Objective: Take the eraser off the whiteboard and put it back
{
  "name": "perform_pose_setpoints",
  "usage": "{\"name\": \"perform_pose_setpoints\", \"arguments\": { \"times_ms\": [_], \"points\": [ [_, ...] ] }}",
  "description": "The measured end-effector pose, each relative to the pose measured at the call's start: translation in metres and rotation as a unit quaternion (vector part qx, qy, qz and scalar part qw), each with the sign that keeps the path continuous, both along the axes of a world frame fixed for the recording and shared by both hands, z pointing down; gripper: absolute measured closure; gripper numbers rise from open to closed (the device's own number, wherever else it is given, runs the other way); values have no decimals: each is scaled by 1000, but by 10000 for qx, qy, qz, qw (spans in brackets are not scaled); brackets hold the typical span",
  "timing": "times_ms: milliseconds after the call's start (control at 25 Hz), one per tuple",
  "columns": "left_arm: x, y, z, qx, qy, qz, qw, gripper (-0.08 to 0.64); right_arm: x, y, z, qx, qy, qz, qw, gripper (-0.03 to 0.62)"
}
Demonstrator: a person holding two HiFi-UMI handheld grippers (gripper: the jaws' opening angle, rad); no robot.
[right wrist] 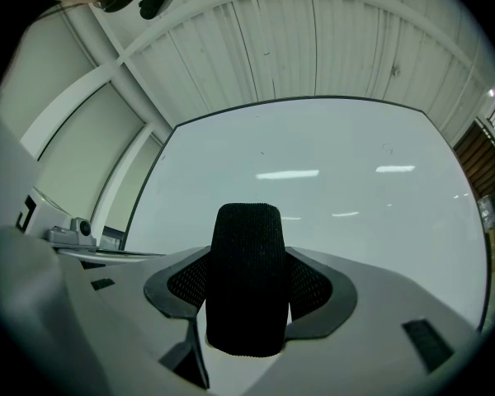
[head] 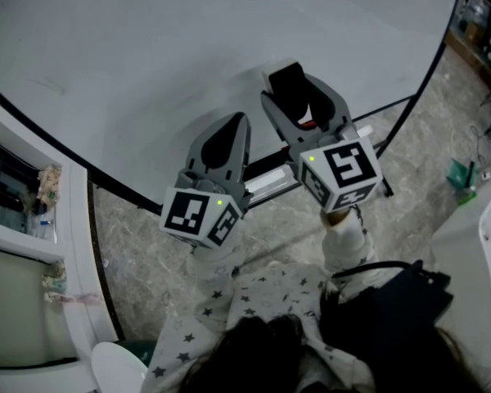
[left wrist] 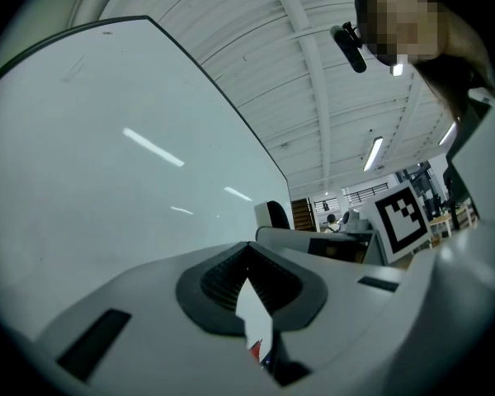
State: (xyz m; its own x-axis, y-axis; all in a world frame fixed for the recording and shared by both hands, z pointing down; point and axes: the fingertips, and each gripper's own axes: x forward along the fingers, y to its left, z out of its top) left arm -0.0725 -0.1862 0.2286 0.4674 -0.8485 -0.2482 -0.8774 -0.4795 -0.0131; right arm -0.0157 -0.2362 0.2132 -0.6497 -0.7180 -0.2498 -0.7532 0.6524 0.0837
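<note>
The black felt eraser stands upright between the jaws of my right gripper, which is shut on it. In the head view the eraser is held just off the lower edge of the whiteboard, above its tray. My left gripper hangs beside it to the left, its jaws together with nothing in them. From the left gripper view the left gripper shows only a thin sliver between its pads, and the eraser's top peeks out at the right.
The whiteboard's black frame and stand leg run down to the marbled floor. A window sill with small items lies at the left. A green object and a white tabletop are at the right.
</note>
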Motion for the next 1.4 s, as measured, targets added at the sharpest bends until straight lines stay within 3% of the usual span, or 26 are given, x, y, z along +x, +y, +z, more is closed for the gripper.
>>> {"name": "perform_pose_setpoints", "arguments": {
  "times_ms": [560,1200,1400],
  "points": [
    [-18,-27,-18,182,-32,42,9998,559,-32,-26,-34,468,119,-24,9988,333],
    [-66,-51,-28,260,-128,-140,9995,559,-83,-55,-52,726,192,3,9972,333],
    [-66,-53,-30,252,-181,-142,9994,559,-84,-55,-58,790,217,41,9966,333]
  ]
}}
